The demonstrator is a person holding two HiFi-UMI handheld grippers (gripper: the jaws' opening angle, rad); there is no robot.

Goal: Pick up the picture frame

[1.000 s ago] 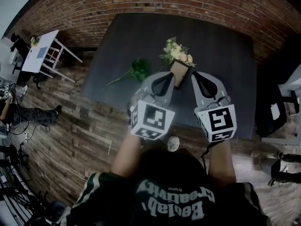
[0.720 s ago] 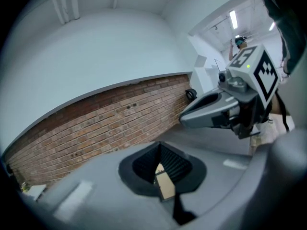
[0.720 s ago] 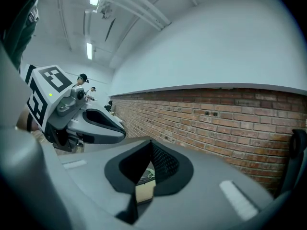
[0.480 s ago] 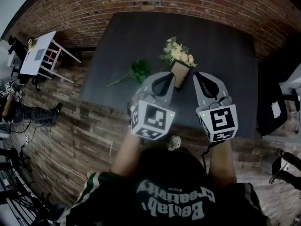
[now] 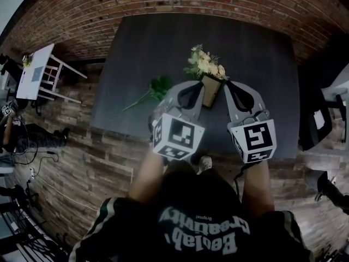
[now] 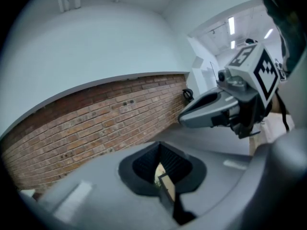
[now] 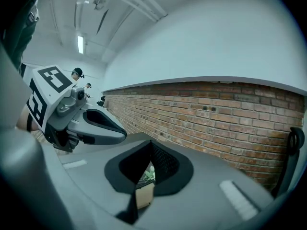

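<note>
A tan picture frame [image 5: 210,90] stands on the dark table [image 5: 256,48], with a bunch of pale flowers [image 5: 205,63] right behind it. My left gripper [image 5: 192,86] hovers just left of the frame and my right gripper [image 5: 233,86] just right of it; neither touches it. Both have their jaws together with nothing between them. In the left gripper view the frame [image 6: 166,184] shows through the gap behind the closed tips of the left gripper [image 6: 160,145]. The right gripper view shows the frame [image 7: 144,195] below greenery, past the right gripper [image 7: 150,143].
A green leafy stem [image 5: 157,87] lies on the table left of the left gripper. A red brick wall [image 5: 180,1] runs behind the table. A small white table [image 5: 34,71] stands on the wooden floor at far left. The other gripper appears in each gripper view.
Both grippers have moved forward together over the table's front edge towards the frame, and the head view has shifted with them. The jaws have stayed together.
</note>
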